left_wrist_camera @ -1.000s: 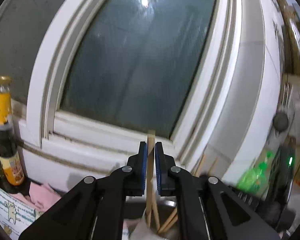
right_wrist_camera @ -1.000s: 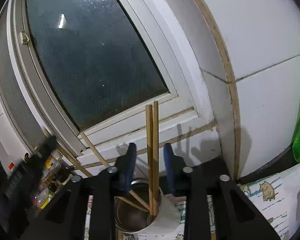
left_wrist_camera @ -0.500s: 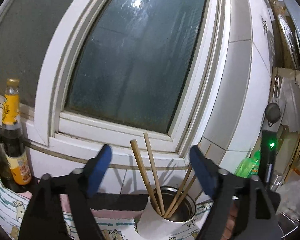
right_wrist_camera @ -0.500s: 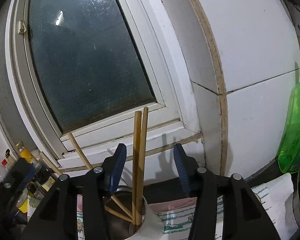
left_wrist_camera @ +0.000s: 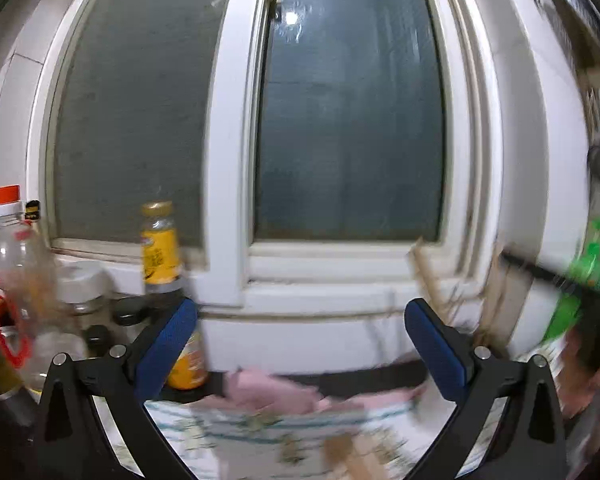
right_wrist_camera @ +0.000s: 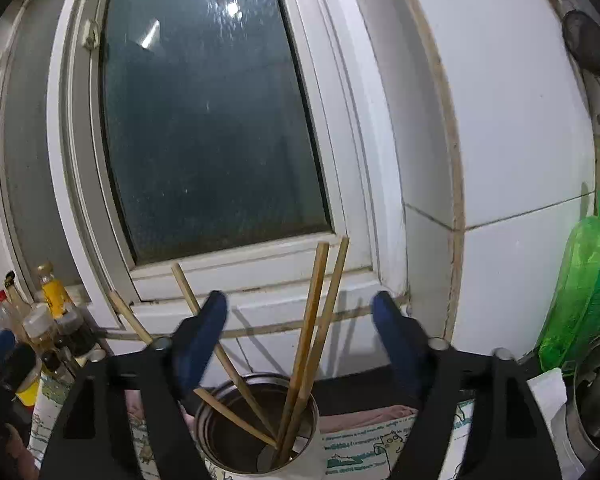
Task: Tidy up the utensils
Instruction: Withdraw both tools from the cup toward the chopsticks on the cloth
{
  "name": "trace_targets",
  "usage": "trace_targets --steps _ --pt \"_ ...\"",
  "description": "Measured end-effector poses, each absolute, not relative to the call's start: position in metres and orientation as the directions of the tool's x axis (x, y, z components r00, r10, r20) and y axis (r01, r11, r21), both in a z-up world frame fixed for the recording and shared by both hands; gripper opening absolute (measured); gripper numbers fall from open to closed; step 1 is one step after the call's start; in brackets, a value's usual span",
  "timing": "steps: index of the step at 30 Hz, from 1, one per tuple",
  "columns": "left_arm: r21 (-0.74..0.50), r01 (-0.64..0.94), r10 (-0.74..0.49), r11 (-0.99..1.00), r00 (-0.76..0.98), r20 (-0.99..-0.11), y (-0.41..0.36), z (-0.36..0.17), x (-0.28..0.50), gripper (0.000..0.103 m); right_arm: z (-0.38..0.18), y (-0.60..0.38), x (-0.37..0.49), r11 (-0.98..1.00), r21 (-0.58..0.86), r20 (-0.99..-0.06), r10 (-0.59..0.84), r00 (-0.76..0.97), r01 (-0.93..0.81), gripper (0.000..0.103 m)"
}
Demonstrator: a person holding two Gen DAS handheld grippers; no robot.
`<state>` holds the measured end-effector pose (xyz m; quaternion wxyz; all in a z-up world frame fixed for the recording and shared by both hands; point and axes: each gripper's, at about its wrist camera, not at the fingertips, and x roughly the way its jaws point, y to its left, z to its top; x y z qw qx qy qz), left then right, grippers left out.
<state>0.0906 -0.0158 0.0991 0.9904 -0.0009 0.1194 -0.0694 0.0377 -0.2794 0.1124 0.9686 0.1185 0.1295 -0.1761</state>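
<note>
Chopsticks point(right_wrist_camera: 308, 344) stand in a cup point(right_wrist_camera: 256, 428) at six o'clock, before the window point(right_wrist_camera: 204, 128); bottles point(right_wrist_camera: 56, 320) cluster at nine o'clock, a soap dispenser point(right_wrist_camera: 584, 288) stands at three o'clock on the counter.

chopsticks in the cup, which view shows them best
The right wrist view: four chopsticks stand sharp in the metal cup, framed by the open right tool. The left wrist view is motion-blurred, showing only faint sticks at its right side.

Left gripper point(left_wrist_camera: 300, 344) and right gripper point(right_wrist_camera: 300, 340) hold their fingers wide apart, empty.
</note>
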Motion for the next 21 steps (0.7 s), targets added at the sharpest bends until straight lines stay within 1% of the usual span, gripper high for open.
trace_targets --steps 1,2,3,4,6,9,11,13,15,18,21 --pt "0.017 0.154 -0.145 0.988 0.957 -0.252 -0.014 0.094 0.091 0.103 0.115 -0.279 0.034 0.905 0.2 -0.283 -0.313 0.907 0.375 0.085" --pt "0.039 0.152 -0.138 0.988 0.959 -0.247 -0.011 0.088 0.09 0.103 0.117 -0.28 0.031 0.904 0.215 -0.275 -0.307 0.911 0.369 0.085" --pt "0.054 0.124 -0.108 0.991 0.966 -0.235 -0.008 0.081 0.088 0.103 0.118 -0.28 0.027 0.905 0.231 -0.265 -0.295 0.918 0.357 0.085" --pt "0.066 0.094 -0.076 0.993 0.968 -0.24 -0.006 0.074 0.089 0.103 0.12 -0.279 0.024 0.905 0.247 -0.255 -0.283 0.924 0.346 0.086" --pt "0.079 0.075 -0.052 0.994 0.962 -0.267 -0.004 0.071 0.096 0.103 0.126 -0.274 0.017 0.907 0.258 -0.239 -0.275 0.931 0.334 0.086" --pt "0.048 0.025 -0.01 0.999 0.958 -0.287 0.006 0.072 0.102 0.103 0.133 -0.263 0.013 0.9 0.25 -0.251 -0.296 0.922 0.357 0.086" --pt "-0.007 0.02 -0.022 1.0 0.95 -0.311 0.019 0.073 0.103 0.103 0.133 -0.254 0.012 0.892 0.274 -0.256 -0.293 0.921 0.36 0.086" --pt "-0.059 0.026 -0.043 0.998 0.95 -0.308 0.029 0.077 0.101 0.103 0.129 -0.243 0.01 0.873 0.291 -0.268 -0.318 0.909 0.391 0.086" --pt "-0.057 -0.001 -0.016 0.998 0.952 -0.307 0.032 0.078 0.103 0.103 0.124 -0.228 0.009 0.882 0.249 -0.289 -0.326 0.9 0.4 0.086" --pt "0.018 -0.024 0.028 1.0 0.953 -0.302 0.029 0.075 0.101 0.103 0.114 -0.209 0.012 0.939 0.19 -0.299 -0.224 0.928 0.288 0.086" --pt "0.043 0.006 0.01 0.999 0.937 -0.35 0.03 0.064 0.102 0.103 0.105 -0.194 0.019 0.952 0.143 -0.318 -0.215 0.923 0.271 0.086"
